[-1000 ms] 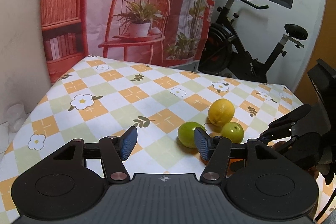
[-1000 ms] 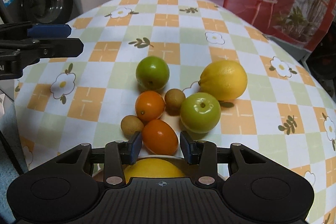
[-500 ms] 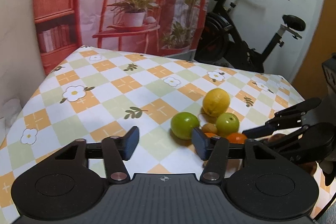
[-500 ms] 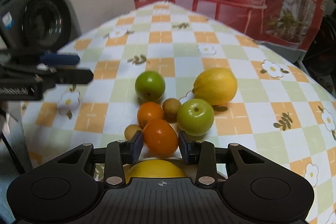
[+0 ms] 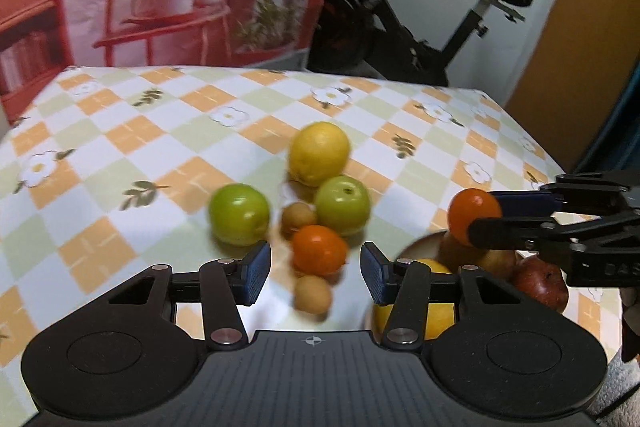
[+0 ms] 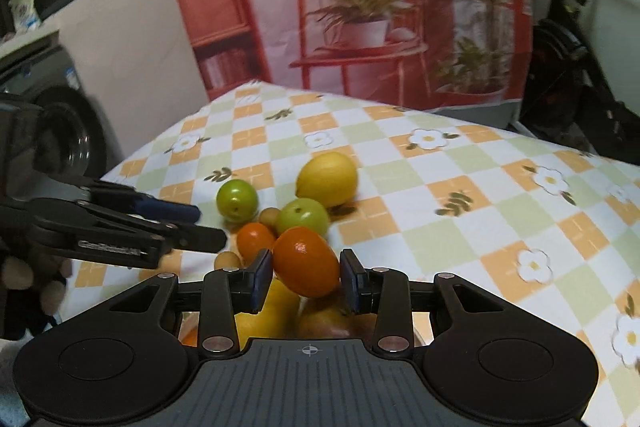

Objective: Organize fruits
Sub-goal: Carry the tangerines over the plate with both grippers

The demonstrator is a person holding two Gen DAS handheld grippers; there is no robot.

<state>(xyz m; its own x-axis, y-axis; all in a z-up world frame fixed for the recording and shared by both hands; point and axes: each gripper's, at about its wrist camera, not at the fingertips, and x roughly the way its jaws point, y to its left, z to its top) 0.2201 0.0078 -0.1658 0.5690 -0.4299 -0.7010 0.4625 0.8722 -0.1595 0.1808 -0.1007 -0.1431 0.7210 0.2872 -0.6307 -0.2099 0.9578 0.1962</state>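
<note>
My right gripper [image 6: 306,279] is shut on an oval orange fruit [image 6: 306,261] and holds it above a bowl of fruit [image 5: 420,247]; it also shows in the left wrist view [image 5: 474,215]. My left gripper [image 5: 314,273] is open and empty, just above a second orange fruit [image 5: 319,249] and a small brown fruit [image 5: 313,294]. On the checked cloth lie a lemon [image 5: 319,153], two green fruits [image 5: 239,214] [image 5: 342,205] and another small brown fruit [image 5: 298,217].
The bowl holds a yellow fruit [image 5: 438,311] and a red apple [image 5: 540,281]. An exercise bike [image 5: 420,39] stands behind the table. A washing machine [image 6: 60,131] is at the left in the right wrist view.
My right gripper closed on the oval orange fruit and lifted it off the cloth over the bowl. My left gripper moved right, towards the fruit cluster.
</note>
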